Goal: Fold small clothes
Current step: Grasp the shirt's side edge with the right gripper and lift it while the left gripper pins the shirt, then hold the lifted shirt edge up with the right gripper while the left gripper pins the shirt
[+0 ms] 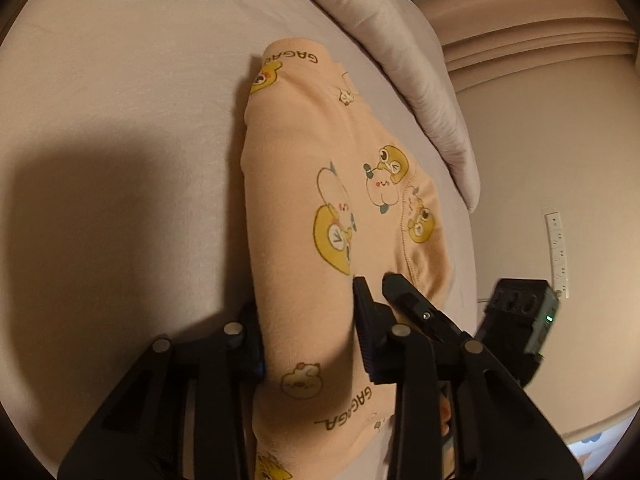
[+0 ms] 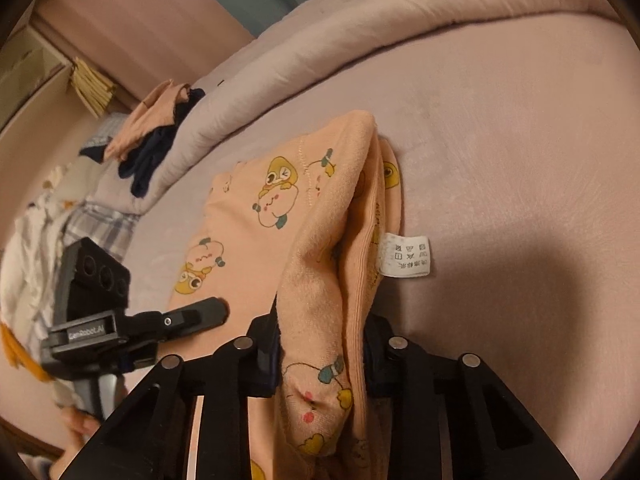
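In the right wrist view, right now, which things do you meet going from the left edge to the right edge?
Pile of white and plaid clothes → left gripper → peach cartoon-print garment → white care label → bare bedsheet.

left gripper (image 1: 308,320) clamped on a fold of the peach garment (image 1: 320,208) (cartoon print), lying on pale sheet (image 1: 120,80). right gripper (image 1: 384,280) tips just beside, touching cloth. duvet (image 1: 400,40) behind.

Soft peach knit garment (image 2: 320,216), its turned edge fleecy, lies on a matt, faintly napped mauve bed sheet (image 2: 500,128); a papery white care label (image 2: 404,256) hangs beside matt black plastic gripper fingers (image 1: 362,304)
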### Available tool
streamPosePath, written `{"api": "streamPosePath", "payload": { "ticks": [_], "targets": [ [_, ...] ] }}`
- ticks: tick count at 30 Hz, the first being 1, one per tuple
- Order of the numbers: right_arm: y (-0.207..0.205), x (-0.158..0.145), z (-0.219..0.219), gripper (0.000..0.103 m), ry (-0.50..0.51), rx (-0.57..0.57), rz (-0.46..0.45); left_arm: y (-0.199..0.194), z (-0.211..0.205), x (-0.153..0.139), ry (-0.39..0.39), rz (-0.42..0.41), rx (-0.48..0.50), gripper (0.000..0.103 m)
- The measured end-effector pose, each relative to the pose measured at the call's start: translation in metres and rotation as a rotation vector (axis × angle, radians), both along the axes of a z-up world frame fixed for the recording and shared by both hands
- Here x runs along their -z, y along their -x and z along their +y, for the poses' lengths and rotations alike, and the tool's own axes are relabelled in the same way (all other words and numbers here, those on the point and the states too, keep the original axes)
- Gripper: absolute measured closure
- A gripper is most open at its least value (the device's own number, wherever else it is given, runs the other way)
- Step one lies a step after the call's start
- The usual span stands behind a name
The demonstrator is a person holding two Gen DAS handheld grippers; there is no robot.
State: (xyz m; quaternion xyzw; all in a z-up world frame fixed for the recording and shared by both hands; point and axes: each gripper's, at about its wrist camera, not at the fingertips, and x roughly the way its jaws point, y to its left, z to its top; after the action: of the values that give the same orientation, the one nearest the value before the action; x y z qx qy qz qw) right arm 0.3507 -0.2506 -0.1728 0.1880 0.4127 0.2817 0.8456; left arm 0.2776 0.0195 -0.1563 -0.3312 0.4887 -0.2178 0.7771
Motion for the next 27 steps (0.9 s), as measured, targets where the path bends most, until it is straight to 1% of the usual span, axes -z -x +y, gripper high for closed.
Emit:
{"api": "streamPosePath", "payload": {
  "ticks": [4, 7, 9, 13, 21, 27],
  "targets": [
    [0.012, -0.014, 0.011, 0.076, 0.090, 0.012, -0.070, 0.007, -0.007, -0.012, -0.094, -0.031, 0.003, 0.077],
    [0.026, -0.027, 0.018, 0.077, 0.124, 0.000, -0.138, 0.017, -0.011, -0.022, -0.154, -0.067, 0.007, 0.078],
    [0.034, -0.033, 0.023, 0.077, 0.146, -0.011, -0.168, 0.025, -0.012, -0.027, -0.178, -0.085, 0.012, 0.078],
    [0.051, -0.040, 0.030, 0.077, 0.171, -0.027, -0.202, 0.039, -0.007, -0.034, -0.197, -0.108, 0.008, 0.078],
    [0.092, -0.051, 0.044, 0.077, 0.175, -0.076, -0.244, 0.085, 0.010, -0.045, -0.247, -0.137, 0.000, 0.078],
    [0.131, -0.057, 0.053, 0.077, 0.165, -0.109, -0.271, 0.118, 0.018, -0.052, -0.264, -0.149, -0.014, 0.078]
  ]
}}
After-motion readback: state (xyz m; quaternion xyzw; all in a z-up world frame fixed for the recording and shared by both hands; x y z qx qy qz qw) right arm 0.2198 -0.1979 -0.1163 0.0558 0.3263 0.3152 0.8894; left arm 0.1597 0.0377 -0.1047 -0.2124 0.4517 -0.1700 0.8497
